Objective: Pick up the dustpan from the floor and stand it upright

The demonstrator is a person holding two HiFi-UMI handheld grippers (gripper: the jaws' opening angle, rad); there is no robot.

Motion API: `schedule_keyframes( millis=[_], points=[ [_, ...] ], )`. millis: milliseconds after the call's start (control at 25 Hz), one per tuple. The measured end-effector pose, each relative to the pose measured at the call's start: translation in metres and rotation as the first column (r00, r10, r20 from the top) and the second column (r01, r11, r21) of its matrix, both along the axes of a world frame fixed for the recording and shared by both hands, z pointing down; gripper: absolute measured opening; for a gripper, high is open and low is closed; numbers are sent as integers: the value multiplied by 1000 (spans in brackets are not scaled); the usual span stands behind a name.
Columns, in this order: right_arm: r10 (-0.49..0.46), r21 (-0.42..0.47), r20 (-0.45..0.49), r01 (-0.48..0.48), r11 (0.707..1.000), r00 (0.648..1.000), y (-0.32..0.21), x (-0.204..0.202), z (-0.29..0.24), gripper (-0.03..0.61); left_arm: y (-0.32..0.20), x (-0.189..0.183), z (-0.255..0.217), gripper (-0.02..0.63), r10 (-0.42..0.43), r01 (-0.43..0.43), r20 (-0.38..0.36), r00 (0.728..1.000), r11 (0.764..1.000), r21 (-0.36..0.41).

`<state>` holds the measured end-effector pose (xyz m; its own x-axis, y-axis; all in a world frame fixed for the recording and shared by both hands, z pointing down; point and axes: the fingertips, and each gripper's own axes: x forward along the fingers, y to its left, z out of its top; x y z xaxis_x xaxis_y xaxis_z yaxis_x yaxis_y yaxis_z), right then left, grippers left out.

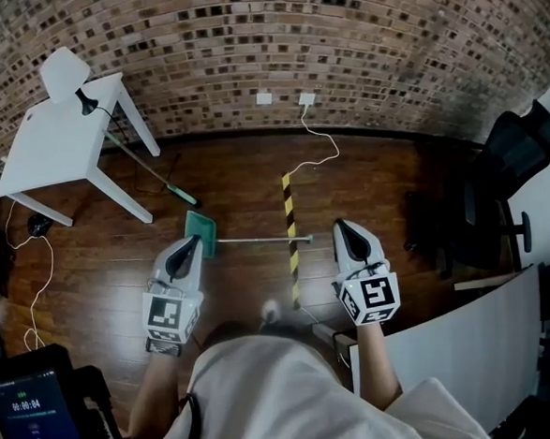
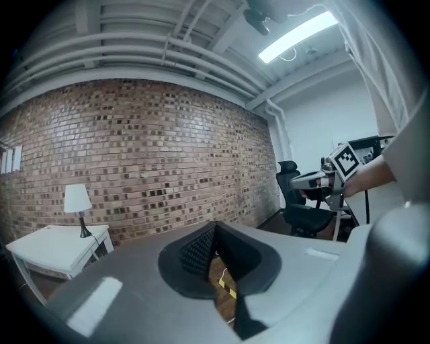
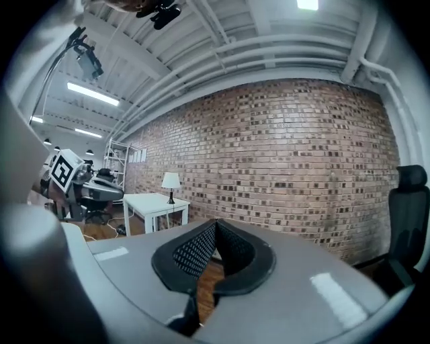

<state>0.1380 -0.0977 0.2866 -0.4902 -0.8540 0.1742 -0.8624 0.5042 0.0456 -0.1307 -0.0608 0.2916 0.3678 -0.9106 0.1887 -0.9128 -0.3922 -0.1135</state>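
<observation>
A teal dustpan (image 1: 202,230) lies flat on the wooden floor, its thin grey handle (image 1: 258,240) pointing right toward the striped tape. In the head view my left gripper (image 1: 190,240) hovers over the pan's near edge and hides part of it. The jaws are shut with nothing between them; the left gripper view shows the ribbed pads (image 2: 199,252) meeting at their tips. My right gripper (image 1: 343,225) is held to the right of the handle's end, apart from it, also shut and empty. Neither gripper view shows the dustpan.
A white table (image 1: 54,145) with a lamp (image 1: 63,74) stands at the back left, and a broom (image 1: 149,166) rests beside it. Yellow-black tape (image 1: 290,232) runs down the floor. A black office chair (image 1: 510,150) and a white panel (image 1: 453,342) stand at the right.
</observation>
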Motion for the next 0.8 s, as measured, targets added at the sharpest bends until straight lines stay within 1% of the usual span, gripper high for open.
schedule_keyframes(
  millis=[240, 480, 600, 800],
  points=[
    [13, -31, 6, -13, 999, 1000, -22, -7, 0, 14, -27, -5, -1, 0, 14, -14, 6, 1000, 1000, -13],
    [39, -28, 2, -39, 999, 999, -19, -12, 3, 14, -29, -11, 1, 0, 42, -41, 26, 999, 999, -10],
    [50, -28, 3, -50, 998, 999, -19, -14, 7, 14, -32, -15, 3, 0, 49, -48, 23, 999, 999, -12],
    [63, -17, 11, -63, 998, 998, -12, -10, 14, 14, -29, -16, 12, 0, 43, -43, 30, 999, 999, 4]
  ],
)
